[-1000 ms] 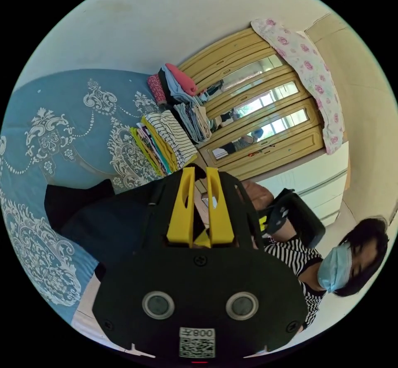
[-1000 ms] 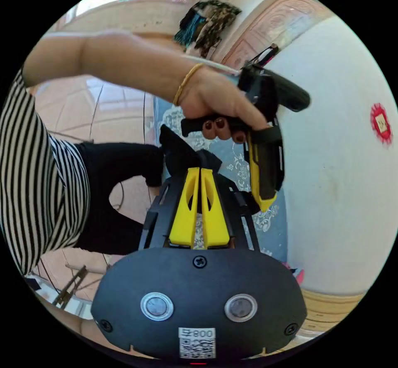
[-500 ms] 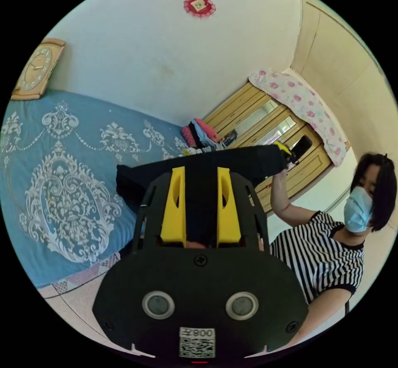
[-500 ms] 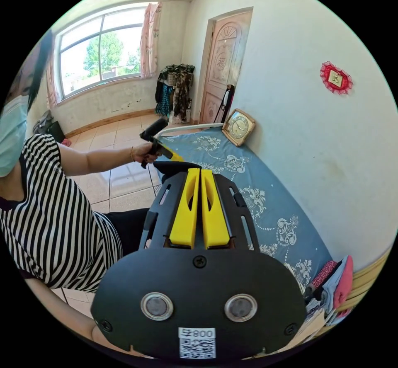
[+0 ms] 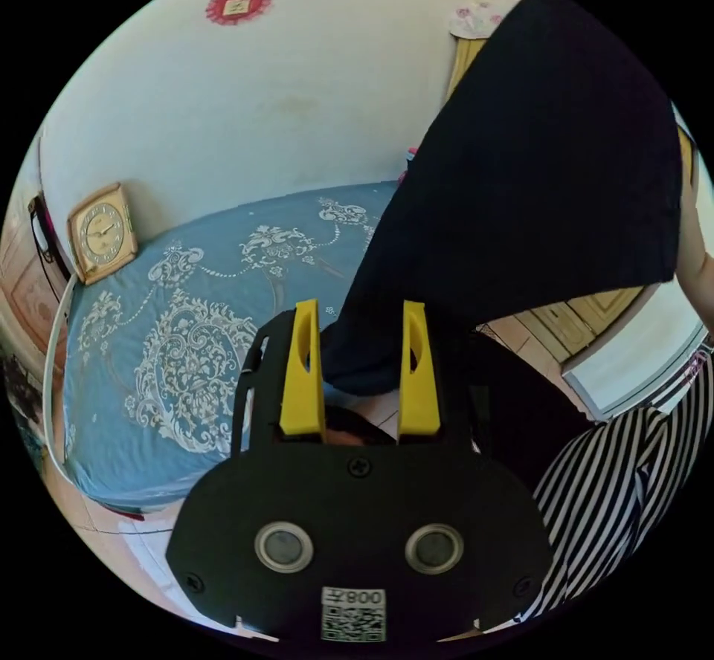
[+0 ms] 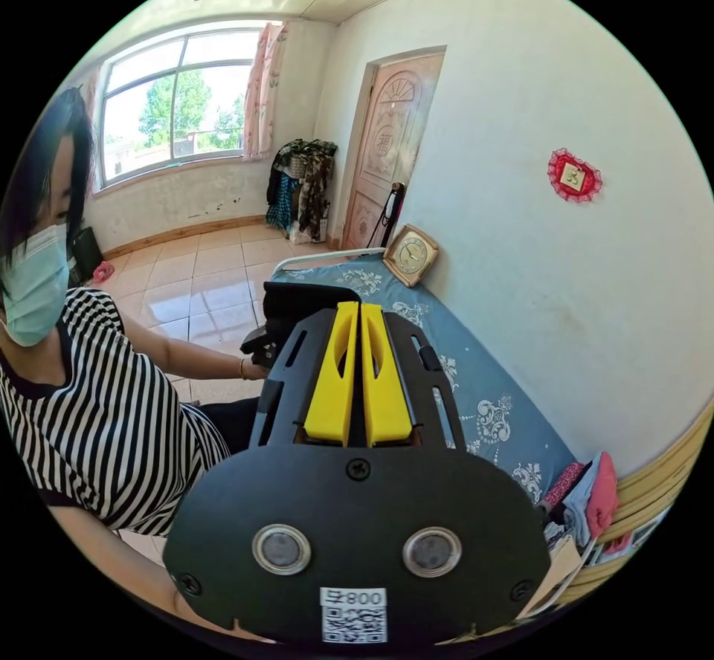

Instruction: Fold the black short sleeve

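My left claw point(image 5: 361, 363) is wide; the black short-sleeve shirt point(image 5: 535, 169) hangs at 1 o'clock above the blue patterned bed point(image 5: 186, 333). My right claw point(image 6: 361, 370) is narrow; whether it pinches cloth, I cannot tell.

Mirrored "800"-like digits above the code sticker point(image 5: 353, 614) on the left gripper point(image 5: 361, 318) body

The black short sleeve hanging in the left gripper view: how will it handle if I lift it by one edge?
Likely floppy: the black short sleeve hangs in a loose sheet above the bed. Probably light, since it drapes thinly. It may swing between the open left claw prongs.
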### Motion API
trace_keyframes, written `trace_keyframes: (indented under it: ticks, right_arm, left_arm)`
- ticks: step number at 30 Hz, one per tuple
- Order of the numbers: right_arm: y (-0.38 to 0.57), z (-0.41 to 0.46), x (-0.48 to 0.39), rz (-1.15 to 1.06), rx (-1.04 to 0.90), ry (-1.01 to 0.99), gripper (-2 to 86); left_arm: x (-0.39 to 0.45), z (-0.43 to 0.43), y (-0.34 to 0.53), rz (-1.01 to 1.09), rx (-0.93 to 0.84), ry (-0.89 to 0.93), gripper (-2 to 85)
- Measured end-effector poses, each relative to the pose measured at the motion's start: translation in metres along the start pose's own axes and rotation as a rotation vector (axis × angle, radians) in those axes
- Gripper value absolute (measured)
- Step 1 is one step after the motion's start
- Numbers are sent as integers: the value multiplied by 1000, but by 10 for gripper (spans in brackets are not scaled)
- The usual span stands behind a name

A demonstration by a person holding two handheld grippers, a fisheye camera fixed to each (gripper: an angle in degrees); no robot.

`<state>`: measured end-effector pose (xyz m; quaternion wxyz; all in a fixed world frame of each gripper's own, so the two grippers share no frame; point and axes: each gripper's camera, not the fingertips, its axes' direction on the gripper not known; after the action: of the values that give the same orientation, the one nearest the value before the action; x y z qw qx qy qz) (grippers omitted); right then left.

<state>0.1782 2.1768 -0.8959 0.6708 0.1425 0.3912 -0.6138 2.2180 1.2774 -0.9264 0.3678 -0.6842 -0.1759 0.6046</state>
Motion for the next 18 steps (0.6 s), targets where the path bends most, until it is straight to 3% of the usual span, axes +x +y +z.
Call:
trace_keyframes:
  ticks: [3,7,12,16,18]
  right_arm:
    - [7,-26,3,20,11,15,-3]
    - [23,-57,6,44,32,28,-3]
    - [45,-85,9,53,100,-28,-3]
    - [65,-104,10,44,118,-30,-2]
    - [76,-115,10,40,120,3,-2]
  left_arm:
    - [15,-29,20,20,49,33,149]
    - [29,-76,72,21,159,239,148]
    - [56,-98,86,48,165,269,141]
    - [60,-118,84,-4,208,235,30]
    - [53,-135,91,-55,231,184,20]
